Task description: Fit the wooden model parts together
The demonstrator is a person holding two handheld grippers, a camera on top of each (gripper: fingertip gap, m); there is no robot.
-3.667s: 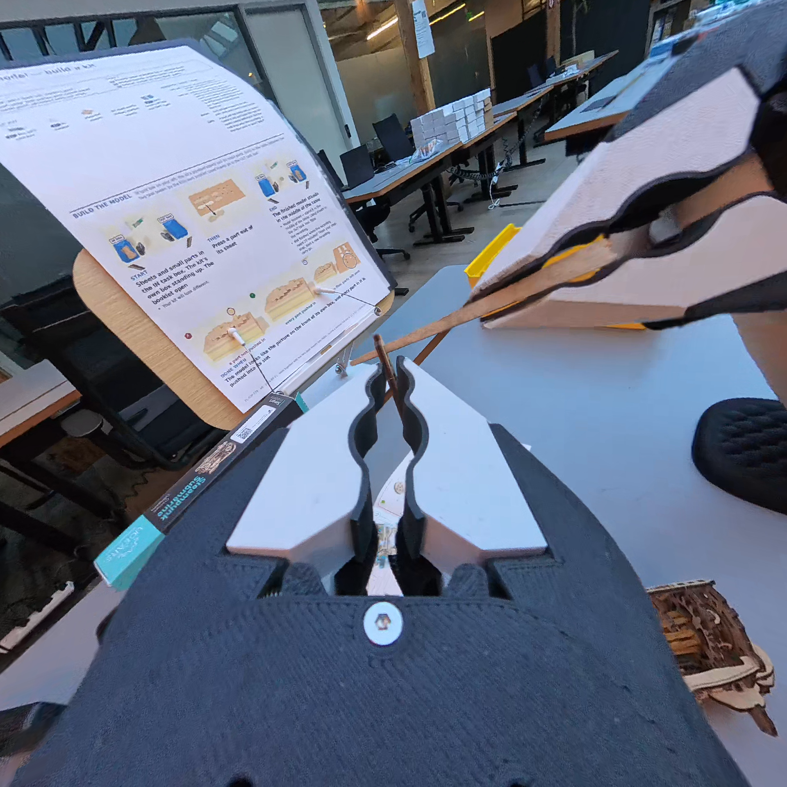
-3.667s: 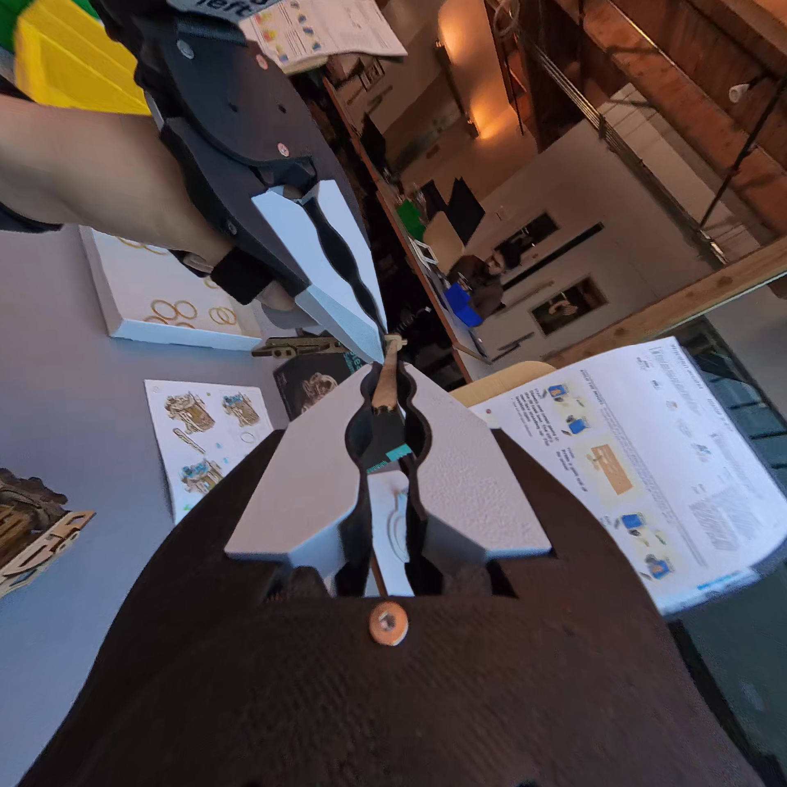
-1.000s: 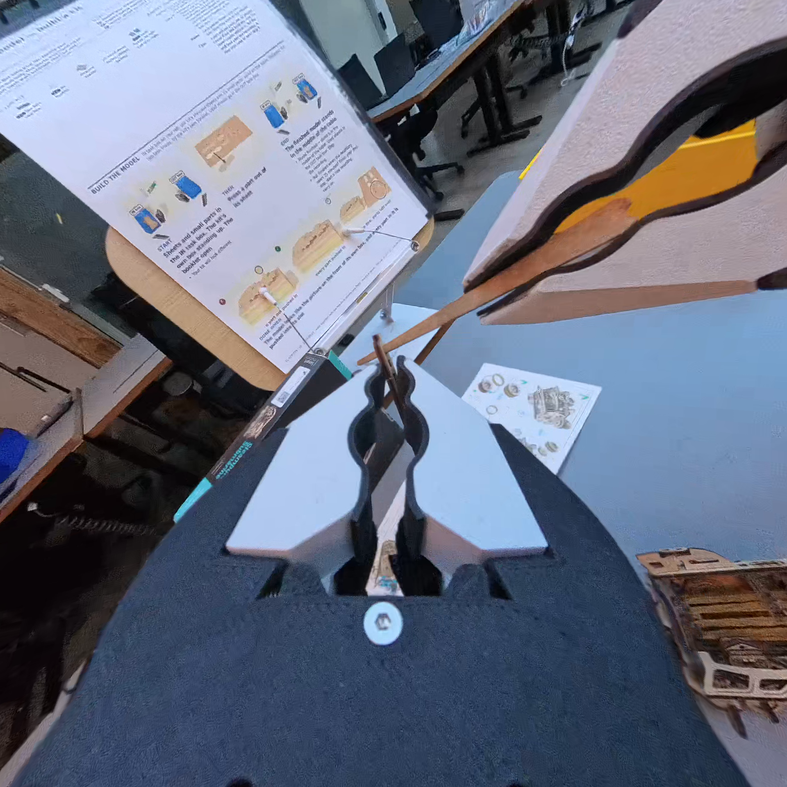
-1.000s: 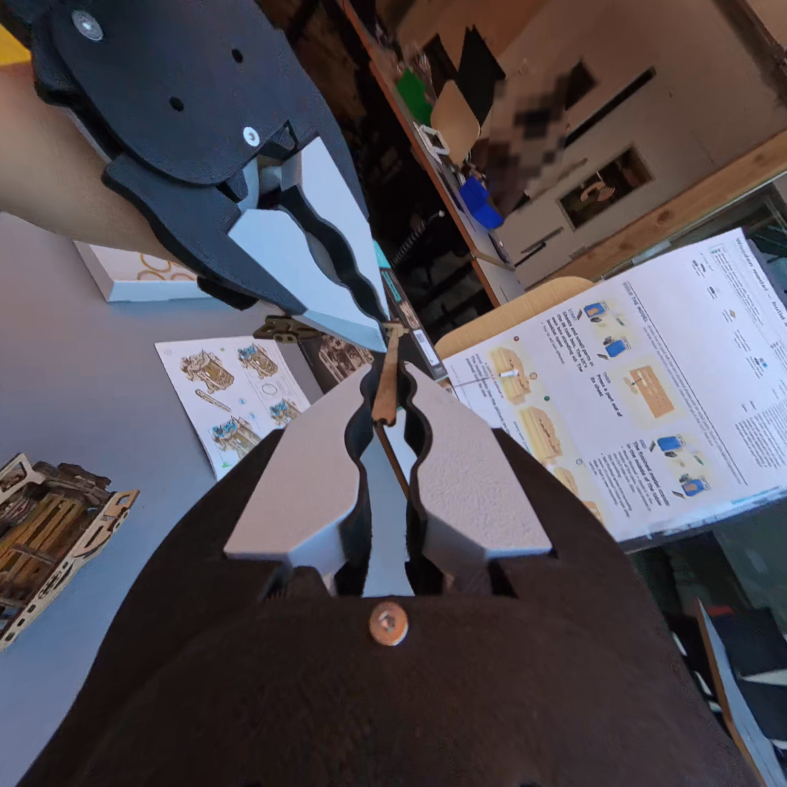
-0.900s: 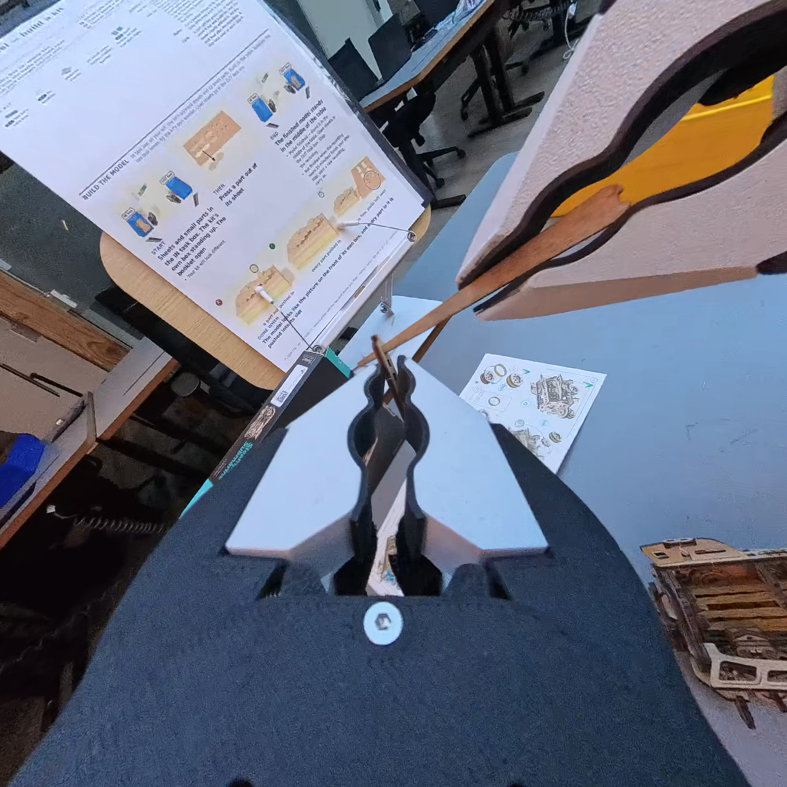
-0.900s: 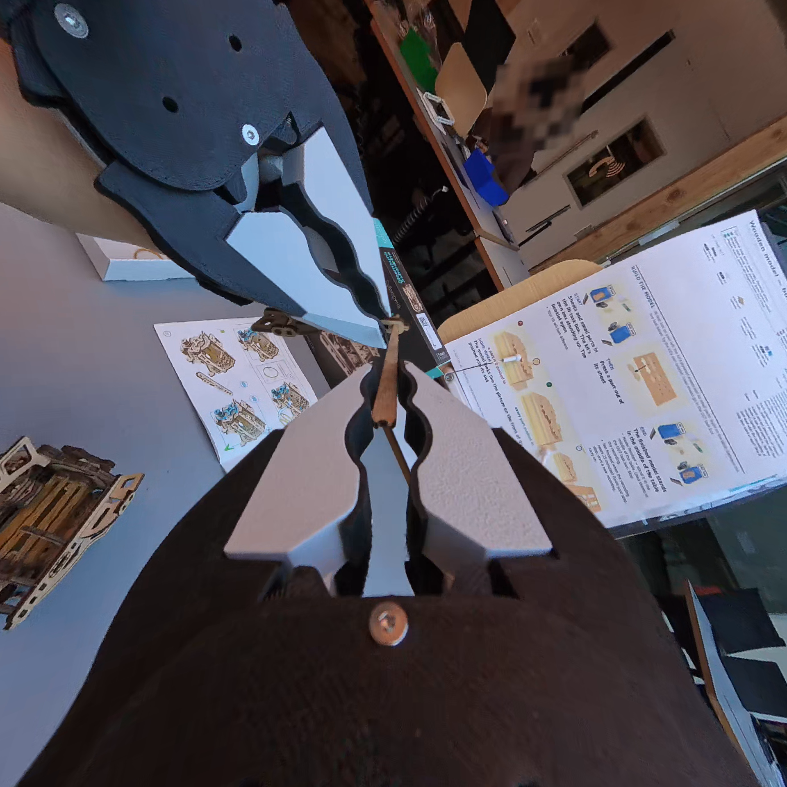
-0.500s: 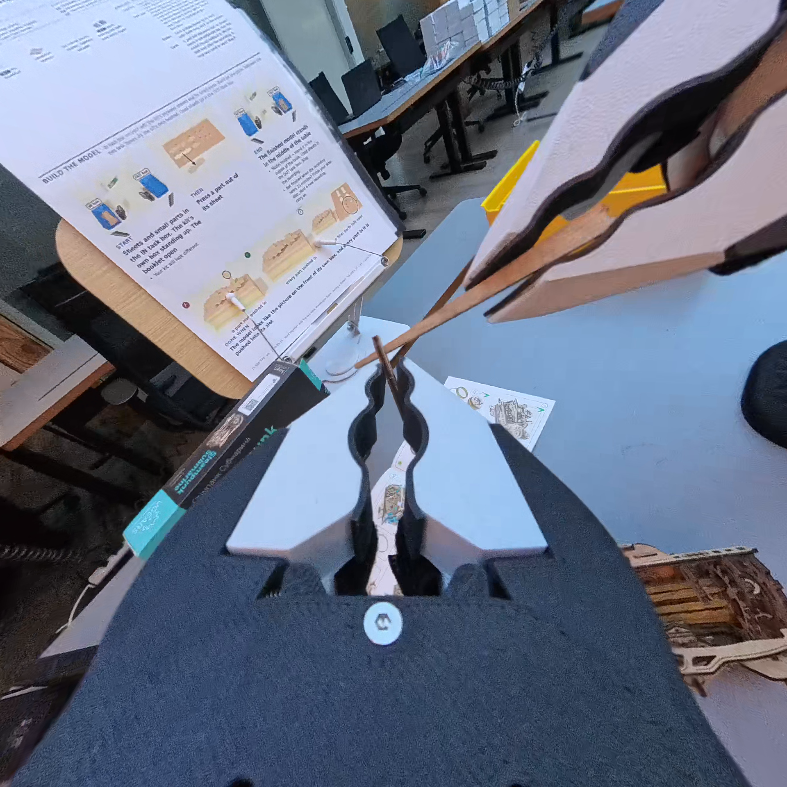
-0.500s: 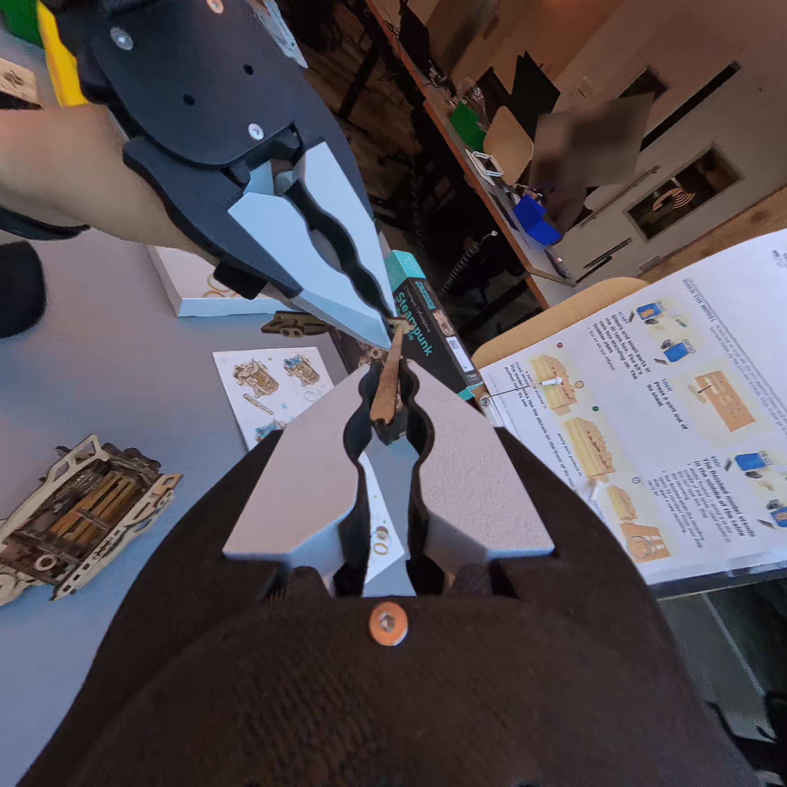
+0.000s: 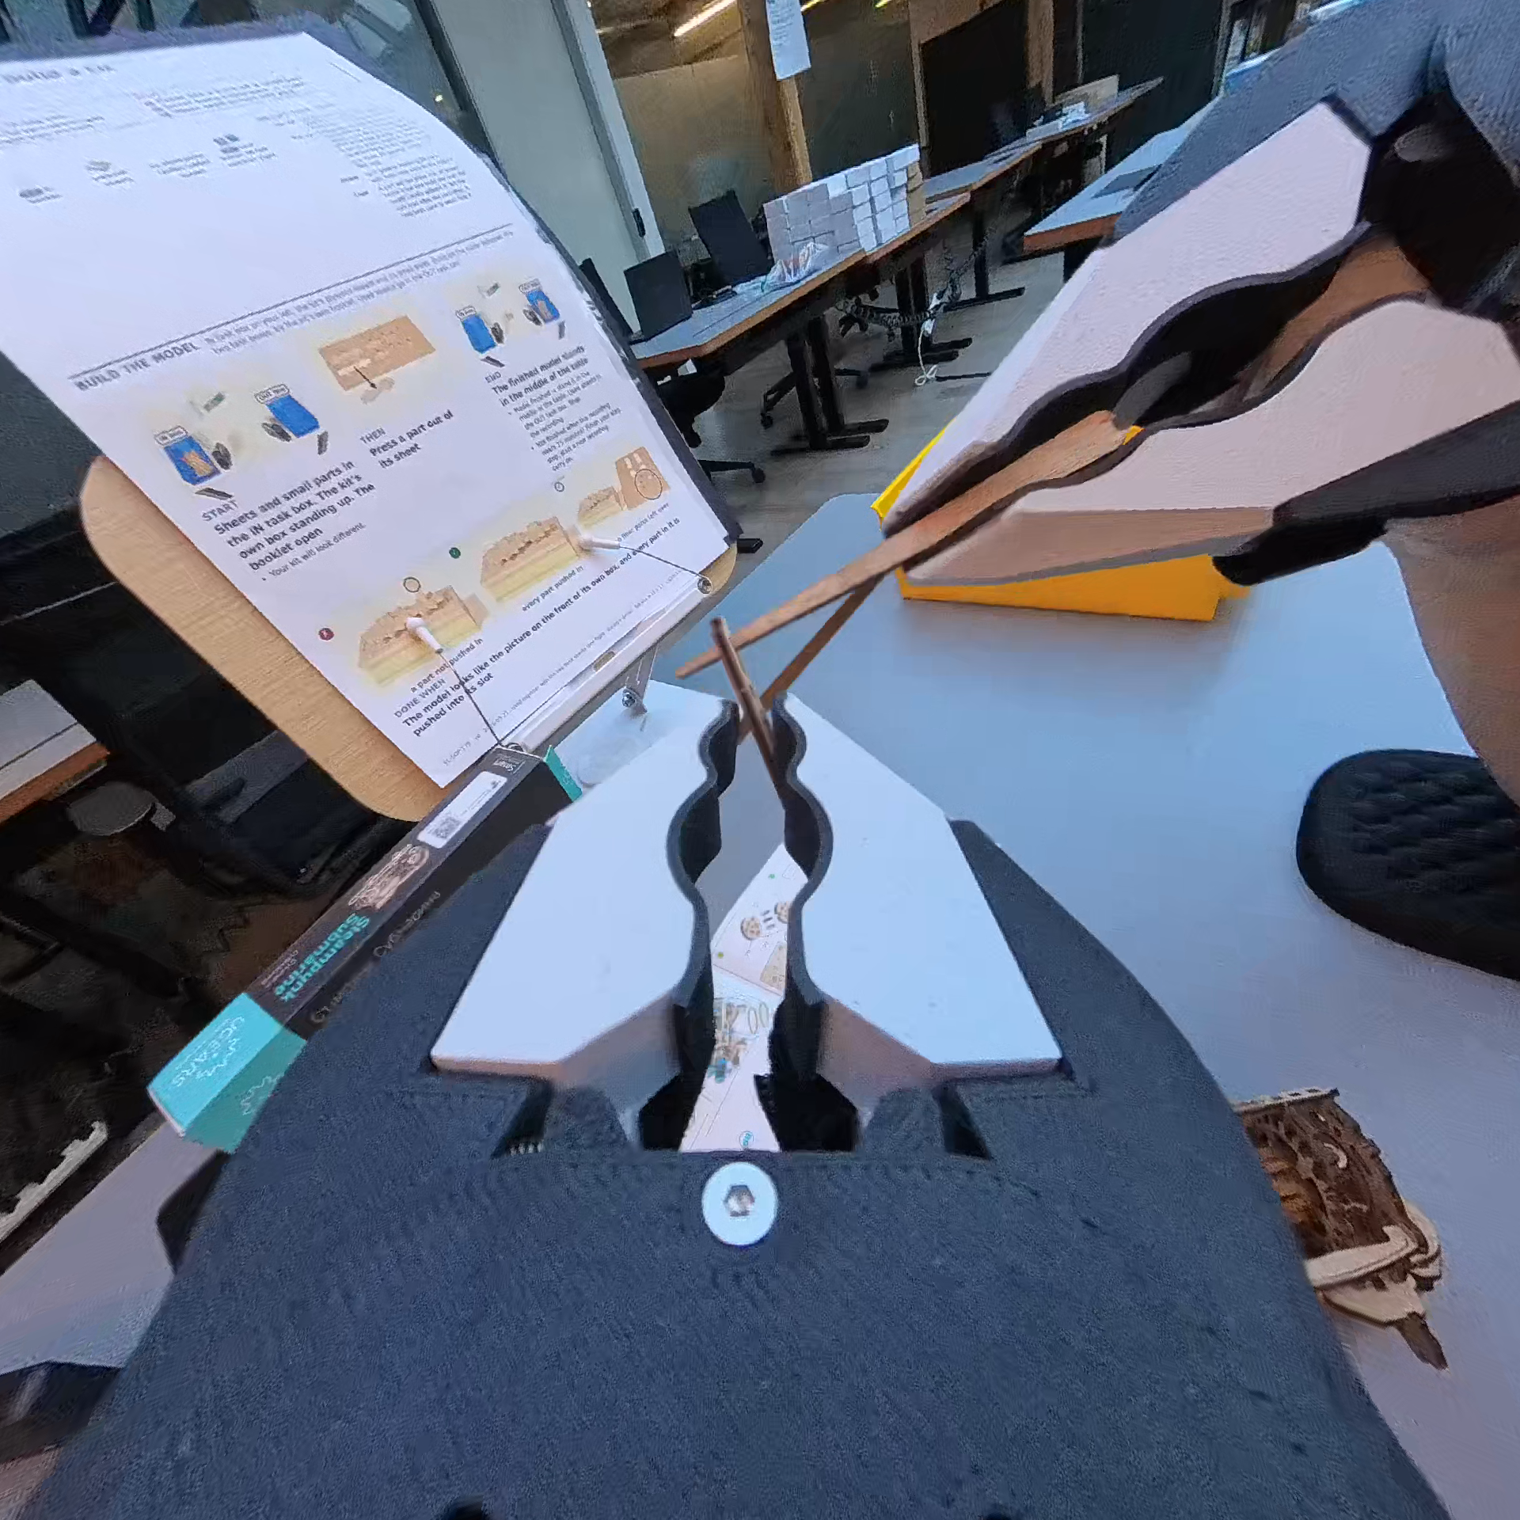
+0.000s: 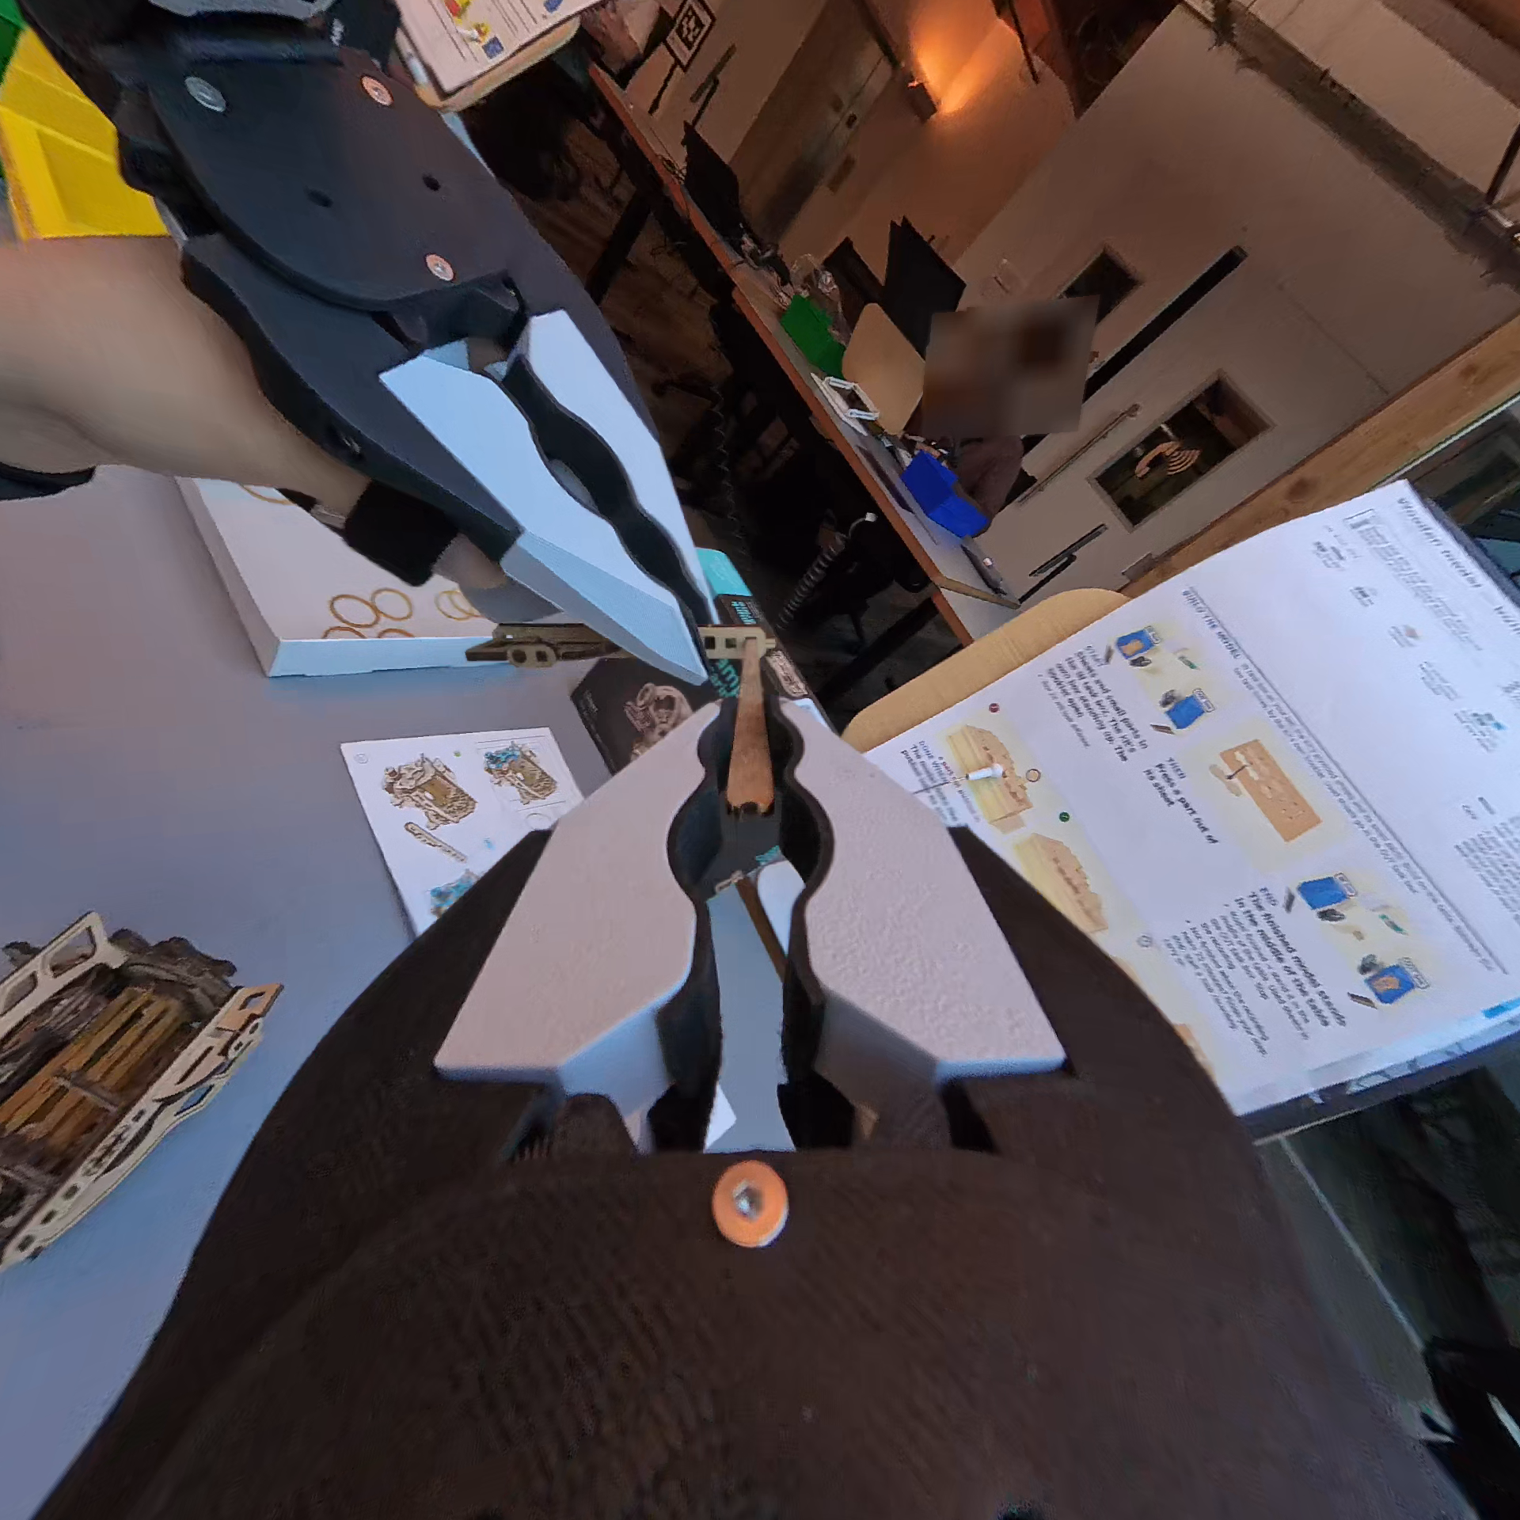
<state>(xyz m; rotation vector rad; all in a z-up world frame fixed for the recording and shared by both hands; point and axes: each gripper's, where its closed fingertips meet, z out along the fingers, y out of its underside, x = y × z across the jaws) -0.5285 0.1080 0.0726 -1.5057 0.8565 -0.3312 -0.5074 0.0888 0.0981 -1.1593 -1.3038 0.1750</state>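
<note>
My left gripper is shut on a thin dark wooden strip that sticks up past its fingertips. In the right wrist view the left gripper comes in from the upper left and holds this strip level, its pale slotted end showing. My right gripper is shut on a flat tapered wooden part. That part's tip touches the strip's slotted end. In the left wrist view the right gripper reaches in from the upper right, its part pointing at the strip. Both are held above the grey table.
A partly built wooden model lies on the table, also at the right edge of the left wrist view. An instruction sheet on a stand, a dark kit box, a booklet page, a white tray of rings and a yellow bin surround the work spot.
Both grippers stay shut on their parts and have swung together, bringing more of the room behind into view. The right part's tip has stayed at the strip's slotted end.
</note>
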